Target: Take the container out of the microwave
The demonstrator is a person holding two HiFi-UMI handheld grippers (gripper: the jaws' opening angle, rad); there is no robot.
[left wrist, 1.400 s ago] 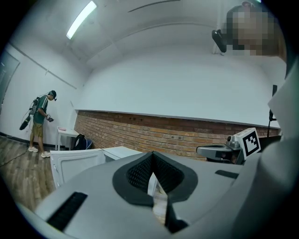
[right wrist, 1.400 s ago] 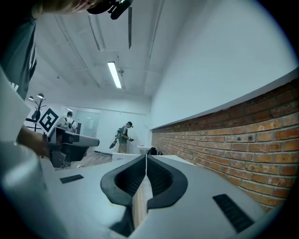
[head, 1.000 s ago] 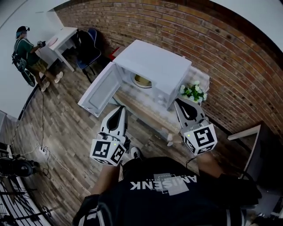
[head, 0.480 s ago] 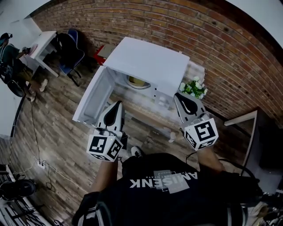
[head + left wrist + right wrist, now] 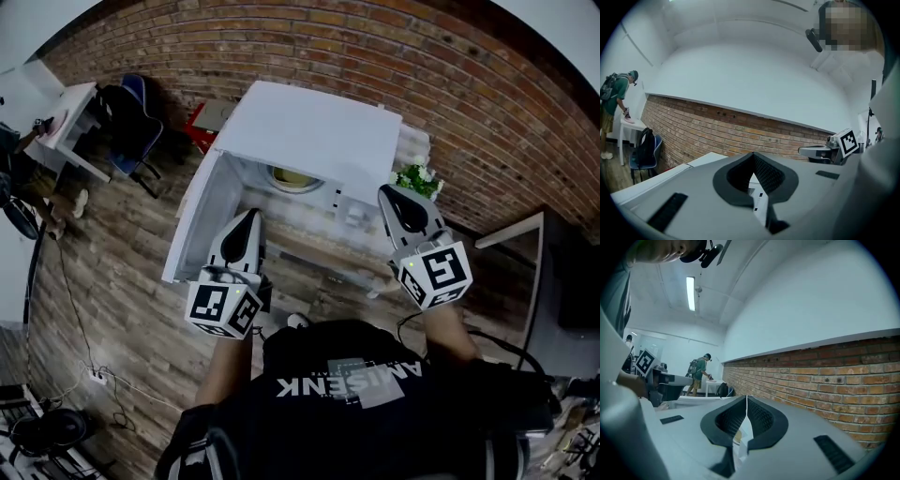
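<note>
Head view shows the microwave [image 5: 309, 141] with its door [image 5: 202, 220] swung fully open to the left. The container [image 5: 292, 176] sits inside the cavity, set back from the mouth. Only its pale yellowish rim shows under the microwave's roof. It looks round and shallow, so no long axis can be made out.

The left gripper [image 5: 250, 223] is in front of the microwave's open mouth, beside the inner face of the door, and points into the cavity. The container lies ahead of it and slightly to its right, well apart from its tip. The right gripper [image 5: 392, 199] is in front of the microwave's right end, by the control panel and clear of the opening. That makes the left gripper the nearer one, with the straighter line to the container.

In the left gripper view, the left gripper [image 5: 753, 157] has its jaws brought together at the tip, with nothing held and nothing touched. In the right gripper view, the right gripper [image 5: 746, 399] has its jaws pressed together along a thin seam, and it is also empty.

I judge that the jaws must be opened before either gripper can reach in and take the rim.
</note>
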